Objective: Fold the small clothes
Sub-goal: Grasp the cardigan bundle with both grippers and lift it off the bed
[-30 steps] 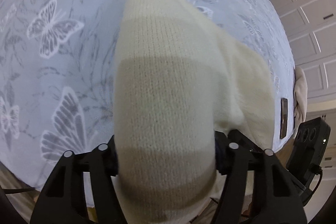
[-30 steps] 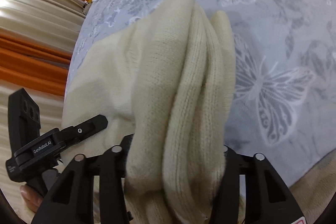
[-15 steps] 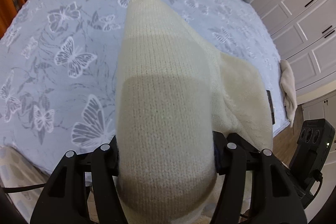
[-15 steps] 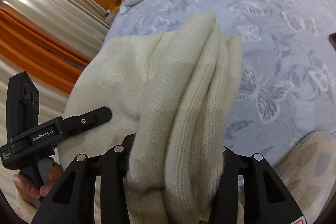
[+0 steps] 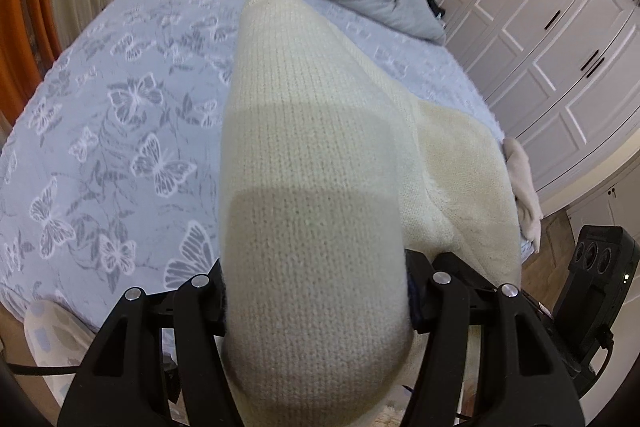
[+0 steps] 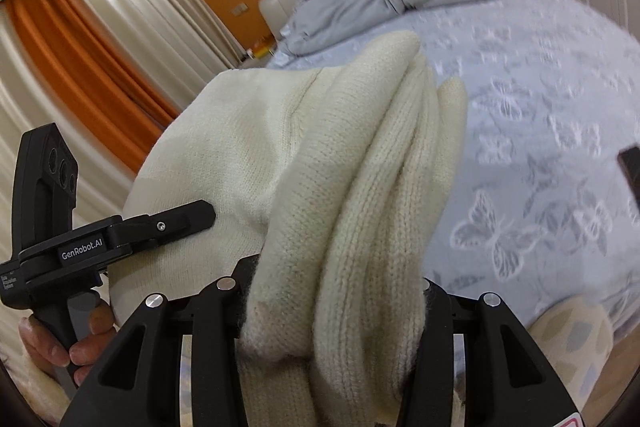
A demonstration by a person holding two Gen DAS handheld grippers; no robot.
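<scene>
Gripping cream sweater aloft: left gripper, right gripper.

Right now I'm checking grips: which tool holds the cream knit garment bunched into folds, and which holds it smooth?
The right tool clamps the cream knit garment gathered into ridged folds; the left tool grips one smooth, flat layer.

Cream knit sweater, butterfly-patterned lavender bedspread
</scene>
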